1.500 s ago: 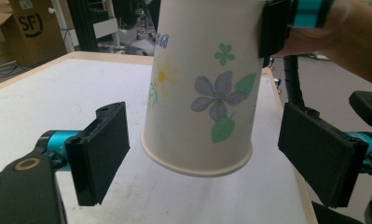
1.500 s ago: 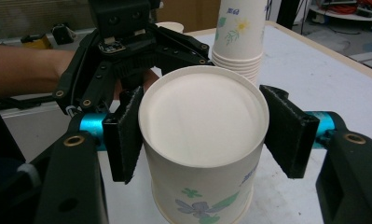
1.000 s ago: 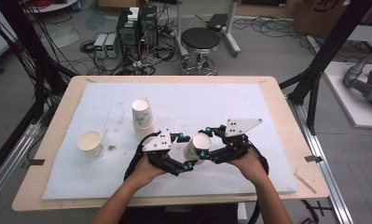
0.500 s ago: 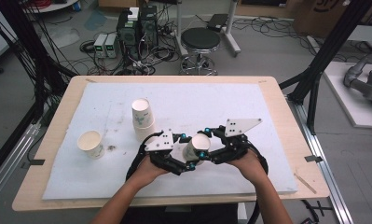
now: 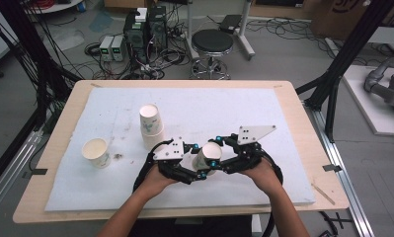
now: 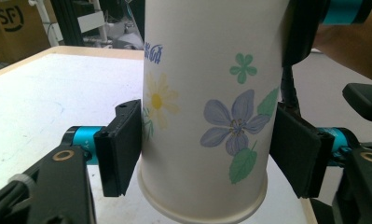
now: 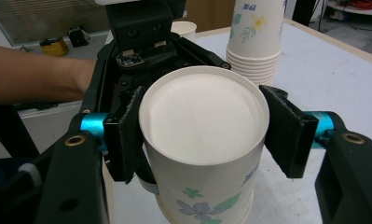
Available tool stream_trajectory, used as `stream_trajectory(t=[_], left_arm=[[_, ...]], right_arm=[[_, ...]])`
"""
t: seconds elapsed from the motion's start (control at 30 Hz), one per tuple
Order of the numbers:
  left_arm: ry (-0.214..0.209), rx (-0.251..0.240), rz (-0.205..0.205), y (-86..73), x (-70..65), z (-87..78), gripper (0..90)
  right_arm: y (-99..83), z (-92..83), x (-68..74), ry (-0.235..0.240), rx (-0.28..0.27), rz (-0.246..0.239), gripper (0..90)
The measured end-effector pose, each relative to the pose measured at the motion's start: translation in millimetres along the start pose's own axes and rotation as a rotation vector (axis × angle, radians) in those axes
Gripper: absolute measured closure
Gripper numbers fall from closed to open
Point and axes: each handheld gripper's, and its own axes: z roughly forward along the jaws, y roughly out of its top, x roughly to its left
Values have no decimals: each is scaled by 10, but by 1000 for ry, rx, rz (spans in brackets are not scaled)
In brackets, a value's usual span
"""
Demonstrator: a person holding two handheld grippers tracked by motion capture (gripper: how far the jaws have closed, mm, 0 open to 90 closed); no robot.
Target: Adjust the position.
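Observation:
A flowered paper cup (image 5: pixel 207 154) lies on its side, held between my two grippers above the near middle of the white mat (image 5: pixel 263 108). In the left gripper view the cup (image 6: pixel 207 93) has its rolled rim toward the camera. My left gripper (image 6: pixel 206 149) (image 5: pixel 198 159) has just been closing its jaws, and both pads now touch the cup's sides. In the right gripper view the cup's closed base (image 7: pixel 204 112) faces the camera. My right gripper (image 7: pixel 204 135) (image 5: pixel 216 151) is shut on the cup near that base.
A stack of upside-down paper cups (image 5: pixel 150 126) (image 7: pixel 253 42) stands on the mat left of the grippers. A single upright cup (image 5: pixel 97 152) sits farther left. The wooden table edge (image 5: pixel 303 113) frames the mat, and a stool (image 5: pixel 212 44) stands behind it.
The left gripper's jaws have drawn in onto the cup. Both hands and the cup stay where they were.

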Motion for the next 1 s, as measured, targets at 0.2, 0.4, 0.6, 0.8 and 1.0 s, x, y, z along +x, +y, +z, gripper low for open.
stream_trajectory(t=[0.2,0.4,0.6,0.8,1.0], left_arm=[[-5,40,-5,42,-7,-24,329],[-14,61,-19,87,-9,-48,348],[-2,128,-8,139,-16,-91,352],[12,230,22,245,-19,-149,352],[15,351,59,359,-42,-157,351]], right_arm=[[-4,16,2,11,3,9,363],[-15,34,3,14,1,10,297],[-2,49,27,20,-19,12,191],[13,39,40,26,-2,-6,191],[31,54,42,11,27,-31,191]])
